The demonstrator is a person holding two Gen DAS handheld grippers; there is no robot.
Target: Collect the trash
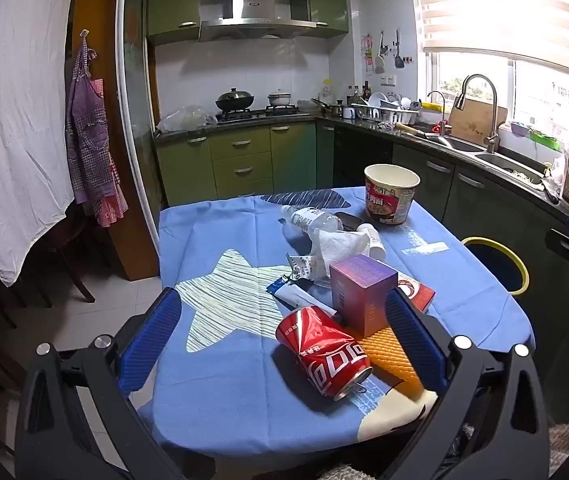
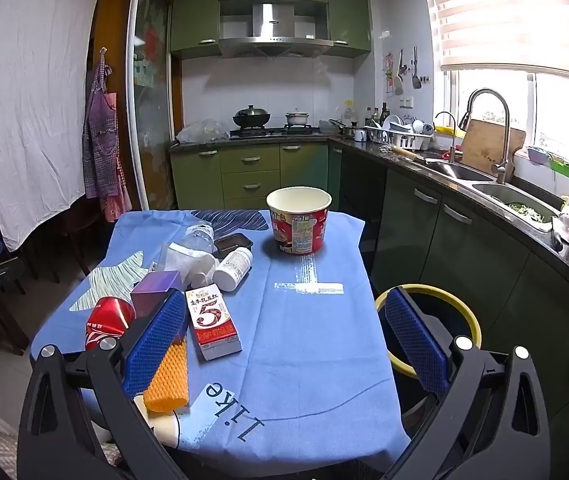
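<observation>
Trash lies on a table with a blue cloth (image 1: 224, 380) (image 2: 304, 340). A crushed red cola can (image 1: 322, 350) (image 2: 106, 320), an orange foam net (image 1: 390, 350) (image 2: 166, 378), a purple box (image 1: 360, 290) (image 2: 154, 290), a milk carton (image 2: 212, 326), a white pill bottle (image 2: 234, 266), crumpled tissue (image 1: 338, 246), a clear plastic bottle (image 1: 310, 218) (image 2: 200, 236) and an instant noodle cup (image 1: 391, 192) (image 2: 299, 220). My left gripper (image 1: 284, 332) is open above the can. My right gripper (image 2: 288, 336) is open over bare cloth right of the carton.
A bin with a yellow rim (image 1: 504, 264) (image 2: 436, 320) stands on the floor right of the table. Green cabinets and a sink counter (image 2: 484, 184) run along the right. A white sheet (image 1: 12, 140) and chairs are at the left.
</observation>
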